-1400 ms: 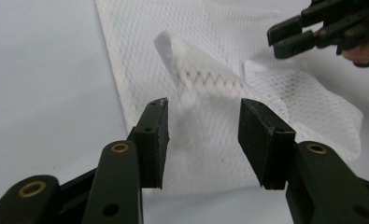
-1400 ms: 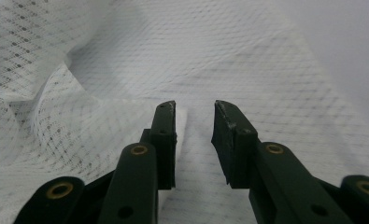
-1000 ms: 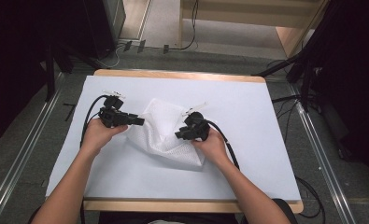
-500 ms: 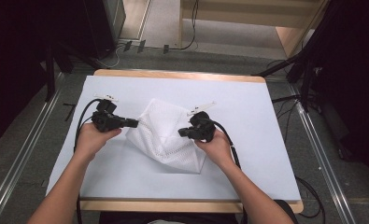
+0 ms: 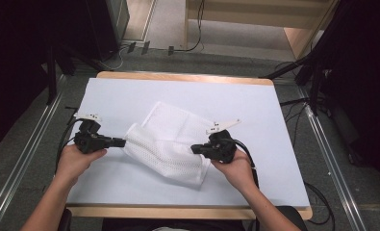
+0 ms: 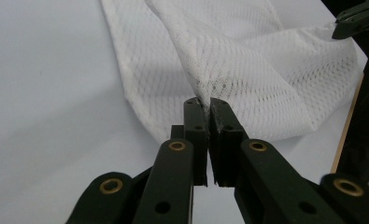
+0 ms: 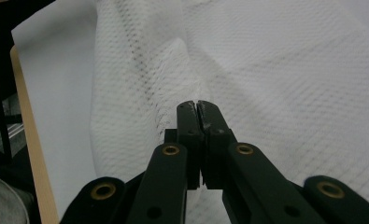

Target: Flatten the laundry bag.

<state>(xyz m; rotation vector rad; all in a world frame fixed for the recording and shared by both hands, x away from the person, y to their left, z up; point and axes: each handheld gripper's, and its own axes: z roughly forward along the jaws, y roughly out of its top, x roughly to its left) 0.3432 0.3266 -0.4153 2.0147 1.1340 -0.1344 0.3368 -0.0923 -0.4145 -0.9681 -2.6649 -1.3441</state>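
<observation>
A white mesh cloth (image 5: 168, 144) lies crumpled on the white table cover (image 5: 202, 94), stretched between my two grippers. My left gripper (image 5: 123, 142) points right and is shut on the cloth's left edge. In the left gripper view the mesh (image 6: 247, 60) rises in a taut fold out of the closed tips (image 6: 204, 100). My right gripper (image 5: 193, 149) points left and is shut on the cloth's right side. In the right gripper view a ridge of mesh (image 7: 289, 70) runs up to its closed tips (image 7: 196, 103). The right gripper (image 6: 357, 21) also appears far off in the left gripper view.
The wooden table edge (image 5: 187, 77) frames the white cover. Black cables (image 5: 65, 139) trail from both grippers. Metal rails (image 5: 29, 159) run along the floor on both sides. Dark equipment (image 5: 351, 72) stands at the right, and a wooden frame (image 5: 298, 43) stands behind.
Both grippers closed on the cloth. The left hand moved left and toward the person, and the right hand drew back, pulling the mesh out wider between them.
</observation>
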